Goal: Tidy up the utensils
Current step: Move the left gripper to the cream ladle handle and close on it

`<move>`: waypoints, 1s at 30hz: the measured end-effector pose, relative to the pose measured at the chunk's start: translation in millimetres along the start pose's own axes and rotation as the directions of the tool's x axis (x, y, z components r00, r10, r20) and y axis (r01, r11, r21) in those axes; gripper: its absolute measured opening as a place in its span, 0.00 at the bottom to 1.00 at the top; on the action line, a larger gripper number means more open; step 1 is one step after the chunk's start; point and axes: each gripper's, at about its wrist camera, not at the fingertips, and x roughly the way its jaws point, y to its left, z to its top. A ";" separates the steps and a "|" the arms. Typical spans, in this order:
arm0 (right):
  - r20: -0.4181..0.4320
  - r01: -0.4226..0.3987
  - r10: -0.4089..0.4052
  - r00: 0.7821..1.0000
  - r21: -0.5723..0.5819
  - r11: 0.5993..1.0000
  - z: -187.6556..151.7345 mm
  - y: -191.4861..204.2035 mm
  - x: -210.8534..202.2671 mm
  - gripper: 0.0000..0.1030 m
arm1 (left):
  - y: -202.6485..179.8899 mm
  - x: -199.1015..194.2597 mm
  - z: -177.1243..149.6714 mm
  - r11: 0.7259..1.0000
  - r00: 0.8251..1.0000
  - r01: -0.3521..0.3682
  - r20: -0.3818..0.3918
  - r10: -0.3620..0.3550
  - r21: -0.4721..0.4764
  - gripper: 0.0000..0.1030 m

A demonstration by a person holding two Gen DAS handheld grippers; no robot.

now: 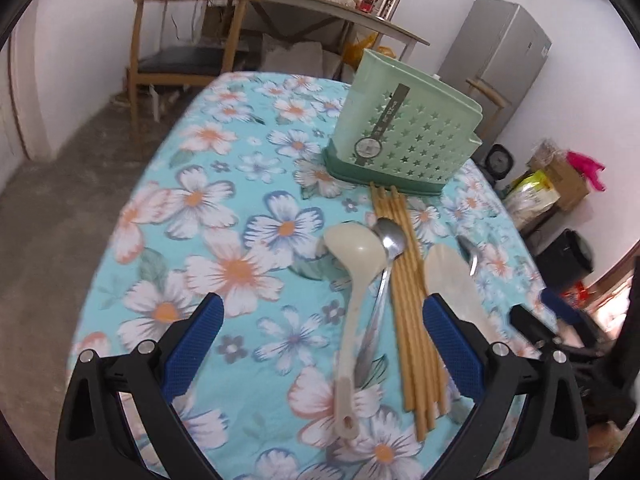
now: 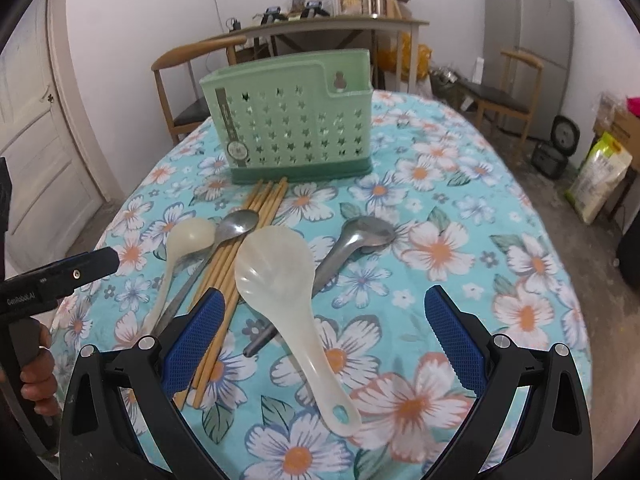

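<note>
A green star-holed utensil holder (image 1: pixel 404 136) (image 2: pixel 296 124) stands upright at the far side of the table. In front of it lie several wooden chopsticks (image 1: pixel 412 312) (image 2: pixel 236 264), a cream ladle (image 1: pixel 354 280) (image 2: pixel 180 256), a metal spoon (image 1: pixel 386 256) (image 2: pixel 228 232), a white rice paddle (image 1: pixel 452 276) (image 2: pixel 280 280) and a second metal spoon (image 1: pixel 470 254) (image 2: pixel 348 248). My left gripper (image 1: pixel 322 320) is open above the ladle and chopstick handles. My right gripper (image 2: pixel 324 316) is open over the rice paddle's handle. Neither holds anything.
The table wears a blue floral cloth (image 1: pixel 224 216) (image 2: pixel 460 248). Wooden chairs (image 1: pixel 180 52) (image 2: pixel 508 92), a cluttered side table (image 1: pixel 320 4) and a grey fridge (image 1: pixel 500 52) (image 2: pixel 528 32) stand behind. The left gripper body and a hand (image 2: pixel 36 368) show at the right view's left edge.
</note>
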 end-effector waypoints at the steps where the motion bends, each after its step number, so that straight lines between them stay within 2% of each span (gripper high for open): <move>1: -0.007 -0.003 0.003 1.000 0.002 1.000 0.5 -0.8 2.9 0.93 | -0.2 2.4 1.1 1.000 1.000 0.012 0.000 -0.012 -0.009 0.95; 5: -0.040 -0.012 0.012 0.999 -0.003 1.000 4.4 -3.3 17.2 0.92 | -6.1 16.3 10.2 1.000 1.000 0.018 0.001 -0.018 0.020 0.95; 10: -0.058 -0.014 0.015 0.998 0.009 1.000 6.2 -10.4 28.7 0.92 | -27.8 36.0 21.1 0.981 0.997 -0.074 -0.015 0.078 0.181 0.95; 13: -0.069 -0.016 0.017 0.997 0.023 1.000 5.6 -15.3 34.6 0.92 | -48.4 43.9 18.3 0.924 0.986 -0.161 0.018 0.165 0.347 0.90; 16: -0.079 -0.020 0.022 0.997 0.036 0.999 3.7 -20.7 40.8 0.93 | -64.9 50.7 9.9 0.848 0.972 -0.224 0.048 0.229 0.480 0.76; 18: -0.087 -0.025 0.029 0.996 0.044 0.999 2.6 -23.8 44.9 0.92 | -72.9 57.6 3.4 0.799 0.966 -0.239 0.048 0.256 0.551 0.63; 20: -0.089 -0.030 0.035 0.995 0.051 0.998 1.9 -26.4 47.3 0.93 | -78.0 62.4 -1.3 0.768 0.963 -0.238 0.042 0.266 0.594 0.55; 21: -0.090 -0.032 0.037 0.995 0.056 0.998 1.6 -27.9 48.5 0.92 | -80.9 67.1 -4.6 0.741 0.959 -0.241 0.037 0.280 0.627 0.52; 24: -0.092 -0.040 0.047 0.995 0.069 0.997 1.9 -31.4 51.2 0.93 | -88.1 72.5 -9.6 0.682 0.953 -0.262 0.069 0.296 0.682 0.46; 26: -0.092 -0.044 0.051 0.994 0.077 0.996 2.0 -33.1 52.0 0.92 | -92.2 74.7 -9.5 0.656 0.949 -0.271 0.080 0.306 0.704 0.43; 27: -0.092 -0.047 0.054 0.994 0.079 0.996 1.9 -33.8 52.0 0.93 | -92.7 75.2 -8.5 0.652 0.948 -0.272 0.079 0.309 0.708 0.41; 30: -0.088 -0.051 0.058 0.994 0.083 0.995 2.4 -35.1 51.4 0.92 | -91.7 76.4 -5.6 0.659 0.946 -0.268 0.062 0.318 0.702 0.39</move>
